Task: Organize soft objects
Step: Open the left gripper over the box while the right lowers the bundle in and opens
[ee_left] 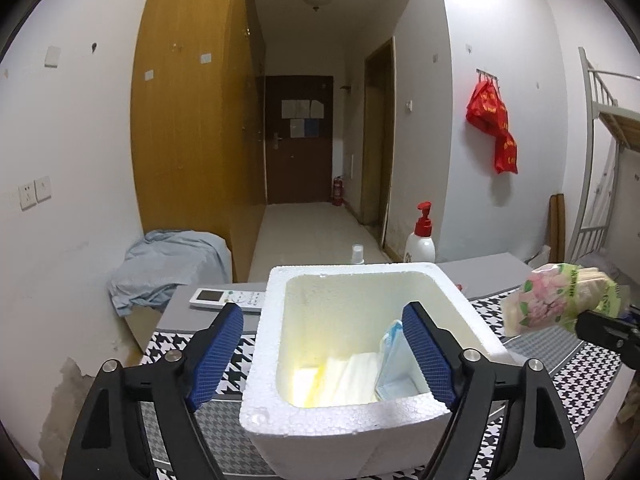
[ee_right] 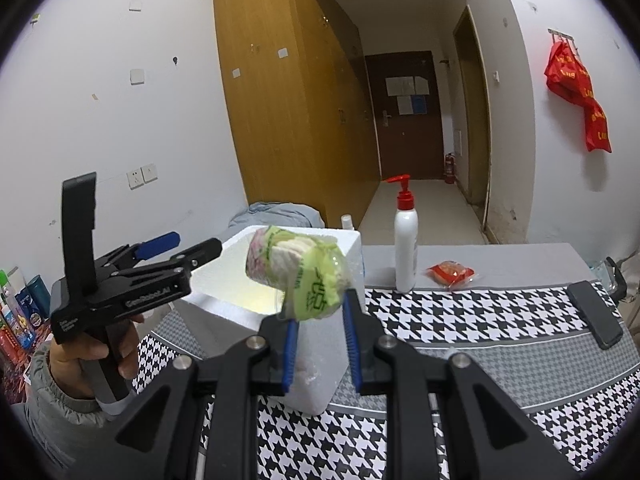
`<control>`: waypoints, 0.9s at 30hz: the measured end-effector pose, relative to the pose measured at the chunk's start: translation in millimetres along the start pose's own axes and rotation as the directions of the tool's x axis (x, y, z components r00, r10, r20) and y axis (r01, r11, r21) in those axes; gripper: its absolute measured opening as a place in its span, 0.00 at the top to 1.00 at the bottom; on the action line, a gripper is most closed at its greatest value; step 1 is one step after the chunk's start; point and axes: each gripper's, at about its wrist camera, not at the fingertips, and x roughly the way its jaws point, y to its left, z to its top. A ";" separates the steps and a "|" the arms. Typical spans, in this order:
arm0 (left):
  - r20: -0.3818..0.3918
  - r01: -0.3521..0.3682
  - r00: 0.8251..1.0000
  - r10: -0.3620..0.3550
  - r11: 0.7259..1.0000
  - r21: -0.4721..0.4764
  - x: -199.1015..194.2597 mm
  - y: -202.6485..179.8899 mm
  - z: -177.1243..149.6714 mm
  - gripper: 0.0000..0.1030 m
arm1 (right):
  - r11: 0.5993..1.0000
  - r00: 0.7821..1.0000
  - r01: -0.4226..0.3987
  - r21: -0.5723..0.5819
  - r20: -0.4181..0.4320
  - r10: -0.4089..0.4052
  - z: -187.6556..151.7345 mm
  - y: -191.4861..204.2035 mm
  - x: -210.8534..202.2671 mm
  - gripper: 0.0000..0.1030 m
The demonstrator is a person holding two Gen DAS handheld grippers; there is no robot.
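Note:
A white foam box (ee_left: 344,410) stands on the houndstooth tablecloth (ee_left: 176,346). Inside it a blue face mask (ee_left: 390,364) leans against the right wall, beside pale folded soft items (ee_left: 344,376) on the bottom. My left gripper (ee_left: 322,312) hangs open over the box, one finger outside its left wall and the other inside next to the mask, gripping nothing. My right gripper (ee_right: 318,312) is shut on a green flowered tissue pack (ee_right: 304,272), held in the air just right of the box (ee_right: 316,364). The left gripper (ee_right: 192,248) shows at the left there, in a person's hand.
A white pump bottle with a red top (ee_right: 406,248), a red packet (ee_right: 450,272) and a black phone (ee_right: 596,316) lie on the table to the right. A remote control (ee_left: 228,298) and a small bottle (ee_left: 357,254) sit behind the box. A blue cloth (ee_left: 168,268) lies at the far left.

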 end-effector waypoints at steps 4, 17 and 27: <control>0.031 -0.022 0.999 0.022 1.000 -0.007 -7.3 3.8 0.4 0.09 | 1.000 1.000 -0.001 -0.003 -0.004 0.001 0.5 1.4 3.9 0.76; 0.074 -0.070 0.995 0.070 0.998 0.005 -28.6 19.7 -0.8 0.05 | 1.000 0.999 -0.022 -0.013 -0.024 0.021 6.7 10.4 26.2 0.76; 0.094 -0.102 0.990 0.103 0.995 -0.016 -43.4 39.5 -4.0 0.04 | 0.999 0.998 -0.047 -0.027 -0.054 0.045 10.8 25.2 47.0 0.75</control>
